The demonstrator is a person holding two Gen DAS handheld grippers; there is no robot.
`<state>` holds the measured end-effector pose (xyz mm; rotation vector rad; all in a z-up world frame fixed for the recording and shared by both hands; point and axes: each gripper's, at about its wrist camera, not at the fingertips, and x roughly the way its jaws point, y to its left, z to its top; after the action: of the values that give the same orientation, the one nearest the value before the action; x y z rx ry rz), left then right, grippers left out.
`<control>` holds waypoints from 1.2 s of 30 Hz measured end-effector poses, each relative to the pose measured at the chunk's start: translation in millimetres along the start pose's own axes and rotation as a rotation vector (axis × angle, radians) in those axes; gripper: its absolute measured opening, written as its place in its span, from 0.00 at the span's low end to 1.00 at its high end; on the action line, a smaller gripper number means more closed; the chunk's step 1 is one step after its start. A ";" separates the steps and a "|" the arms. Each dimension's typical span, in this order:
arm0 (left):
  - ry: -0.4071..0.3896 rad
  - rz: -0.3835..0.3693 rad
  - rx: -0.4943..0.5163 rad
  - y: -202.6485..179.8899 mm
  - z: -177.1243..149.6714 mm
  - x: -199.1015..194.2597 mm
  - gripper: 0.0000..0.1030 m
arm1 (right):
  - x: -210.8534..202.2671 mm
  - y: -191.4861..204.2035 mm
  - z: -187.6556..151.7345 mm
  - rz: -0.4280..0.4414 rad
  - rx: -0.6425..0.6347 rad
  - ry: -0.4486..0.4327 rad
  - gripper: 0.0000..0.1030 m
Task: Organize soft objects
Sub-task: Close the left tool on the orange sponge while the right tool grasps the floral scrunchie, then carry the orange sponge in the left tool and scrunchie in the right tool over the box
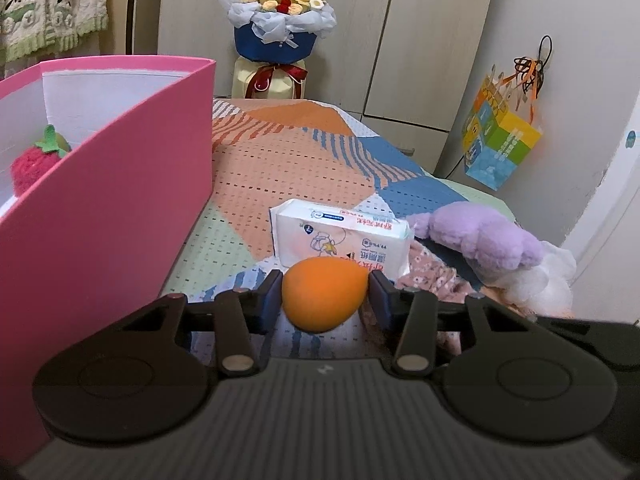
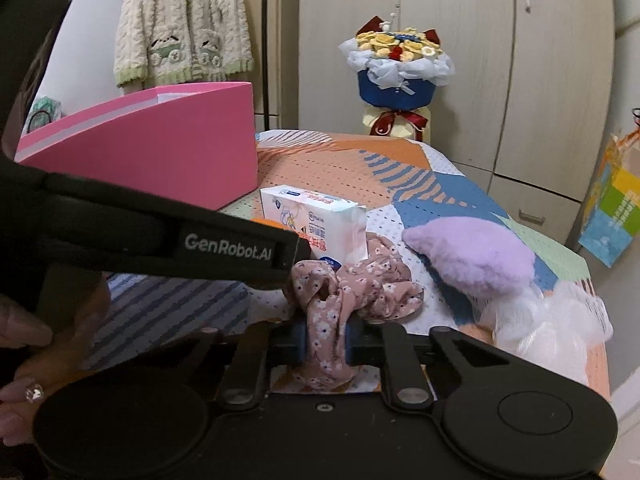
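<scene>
My left gripper (image 1: 325,296) is shut on an orange egg-shaped sponge (image 1: 322,294), held just above the patterned bedspread, right of the pink box (image 1: 120,184). A red plush strawberry (image 1: 34,164) lies inside that box. My right gripper (image 2: 326,344) is shut on a pink floral scrunchie (image 2: 352,288) at the bed's near edge. A white tissue pack (image 1: 340,236) lies past the sponge; it also shows in the right wrist view (image 2: 316,220). A purple plush (image 1: 480,240) lies at the right, also seen in the right wrist view (image 2: 472,256). The left gripper's body (image 2: 160,232) crosses the right wrist view.
A white gauzy item (image 2: 548,328) lies by the purple plush near the bed's right edge. A flower bouquet (image 1: 280,20) stands beyond the bed against wardrobes. A colourful bag (image 1: 500,144) hangs on the right wall. A cream cardigan (image 2: 180,28) hangs behind the pink box (image 2: 168,144).
</scene>
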<state>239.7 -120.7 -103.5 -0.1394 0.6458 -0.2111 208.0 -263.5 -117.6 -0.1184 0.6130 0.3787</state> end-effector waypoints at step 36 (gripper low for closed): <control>0.054 -0.168 0.128 5.1 -52.2 -101.8 0.44 | -90.3 35.7 -54.5 -0.095 0.216 -0.031 0.15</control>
<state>129.4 -94.8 -86.6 -0.0647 0.6731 -0.4188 97.2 -270.5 -109.3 0.0647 0.6111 0.2202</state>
